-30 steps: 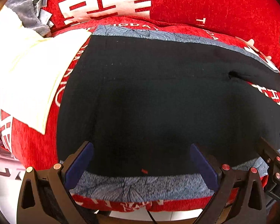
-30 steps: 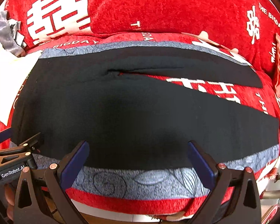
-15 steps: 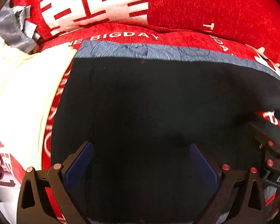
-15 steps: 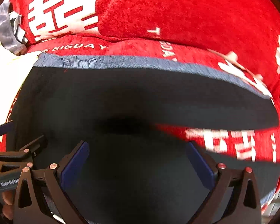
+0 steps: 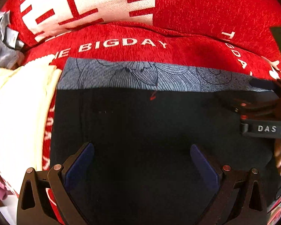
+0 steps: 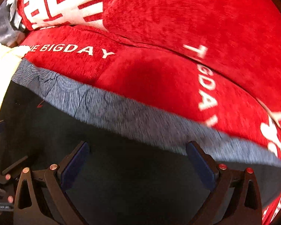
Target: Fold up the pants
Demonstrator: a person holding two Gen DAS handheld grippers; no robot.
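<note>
The black pants [image 5: 140,123] lie flat on a red sofa seat, with a grey-blue flower-print band [image 5: 144,76] along their far edge. They also show in the right wrist view [image 6: 133,183], with the band [image 6: 121,114] running slantwise. My left gripper [image 5: 142,161] is open and empty, low over the black cloth. My right gripper [image 6: 137,159] is open and empty, over the cloth near the band. The right gripper's body shows at the right edge of the left wrist view [image 5: 266,112].
The red sofa cover [image 5: 196,43] with white lettering rises into a backrest [image 6: 178,18] behind the pants. A cream cloth [image 5: 16,116] lies to the left of the pants. A grey garment [image 5: 3,43] is bunched at the far left corner.
Both grippers have moved forward over the pants, from the near edge toward the far printed band. The near band and the split between the legs have left the views. Both stay open.
</note>
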